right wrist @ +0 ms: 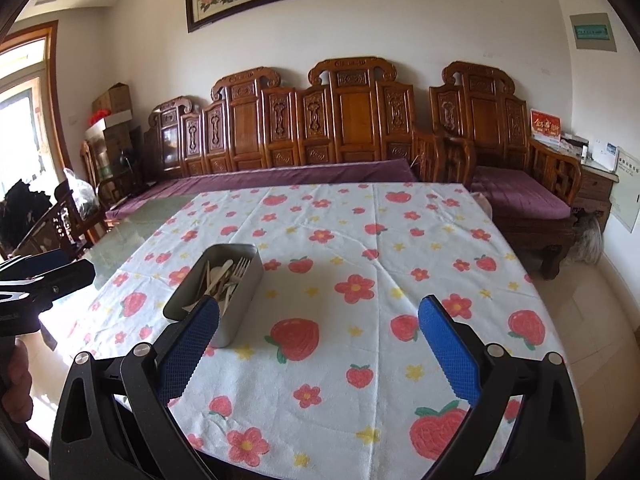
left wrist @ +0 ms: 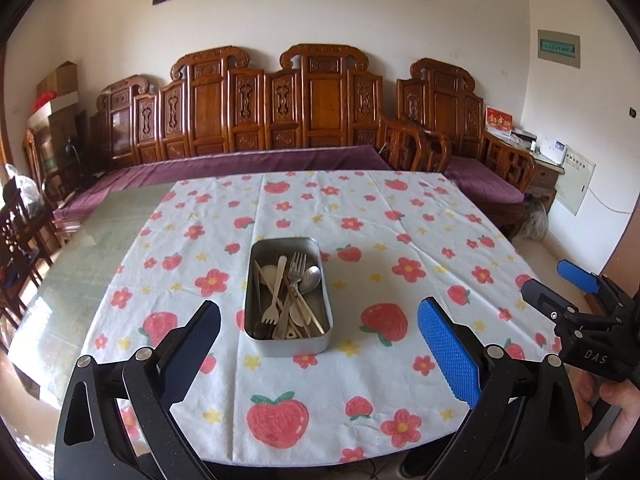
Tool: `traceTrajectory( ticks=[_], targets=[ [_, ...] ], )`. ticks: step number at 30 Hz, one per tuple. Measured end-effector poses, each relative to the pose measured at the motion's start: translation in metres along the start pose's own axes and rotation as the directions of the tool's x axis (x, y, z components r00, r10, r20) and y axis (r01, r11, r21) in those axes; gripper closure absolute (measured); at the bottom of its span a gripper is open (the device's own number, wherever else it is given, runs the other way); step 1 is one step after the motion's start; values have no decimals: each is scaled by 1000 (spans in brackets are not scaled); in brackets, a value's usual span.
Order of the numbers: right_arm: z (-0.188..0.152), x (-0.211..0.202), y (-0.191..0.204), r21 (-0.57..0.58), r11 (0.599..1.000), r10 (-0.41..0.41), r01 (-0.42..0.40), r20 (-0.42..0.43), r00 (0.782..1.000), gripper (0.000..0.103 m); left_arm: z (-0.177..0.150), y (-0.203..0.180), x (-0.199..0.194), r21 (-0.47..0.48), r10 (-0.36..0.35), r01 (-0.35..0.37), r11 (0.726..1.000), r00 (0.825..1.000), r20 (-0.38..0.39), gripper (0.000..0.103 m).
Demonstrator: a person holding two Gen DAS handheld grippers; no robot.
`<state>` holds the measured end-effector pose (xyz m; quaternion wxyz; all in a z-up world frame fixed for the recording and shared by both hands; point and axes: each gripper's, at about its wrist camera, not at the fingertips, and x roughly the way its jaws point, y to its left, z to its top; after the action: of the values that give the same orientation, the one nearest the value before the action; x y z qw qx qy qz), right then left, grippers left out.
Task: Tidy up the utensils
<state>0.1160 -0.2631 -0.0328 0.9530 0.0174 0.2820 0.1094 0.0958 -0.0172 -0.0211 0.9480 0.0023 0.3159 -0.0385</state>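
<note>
A metal tin point(left wrist: 256, 338) point(right wrist: 240, 304) stands in the middle of the flowered tablecloth and holds several utensils: a metal fork point(left wrist: 295, 276), a metal spoon point(left wrist: 311, 279), a pale plastic fork point(left wrist: 276, 296), chopsticks point(left wrist: 310, 312). In the right wrist view the utensils point(right wrist: 226, 276) show over the tin's rim. My left gripper point(left wrist: 319, 326) hovers open, short of the tin, nothing between its blue pads. My right gripper point(right wrist: 319, 322) is open and empty too, to the right of the tin, and the left one shows at that view's left edge point(right wrist: 44, 276). It appears at the right edge of the left wrist view point(left wrist: 560, 280).
The tablecloth point(left wrist: 400, 240) covers a table with green glass point(left wrist: 92, 248) bare on the left. A carved wooden bench with purple cushions point(left wrist: 256, 164) runs behind it. Dark chairs point(left wrist: 16, 232) stand at the left. A hand point(left wrist: 616, 412) holds the right gripper.
</note>
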Motion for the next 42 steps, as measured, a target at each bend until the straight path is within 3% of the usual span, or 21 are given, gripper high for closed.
traceTrajectory(
  ticks=[9, 19, 42],
  targets=[
    [27, -53, 9, -26, 1000, -10, 13, 119, 993, 3, 21, -6, -49, -5, 7, -6, 1000, 994, 107, 8],
    [43, -92, 22, -54, 998, 1, 9, 195, 981, 3, 29, -10, -83, 1, 30, -30, 1000, 981, 194, 8],
    [43, -99, 24, -53, 999, 0, 11, 201, 980, 3, 23, -14, -86, 9, 34, -37, 999, 978, 207, 8]
  ],
)
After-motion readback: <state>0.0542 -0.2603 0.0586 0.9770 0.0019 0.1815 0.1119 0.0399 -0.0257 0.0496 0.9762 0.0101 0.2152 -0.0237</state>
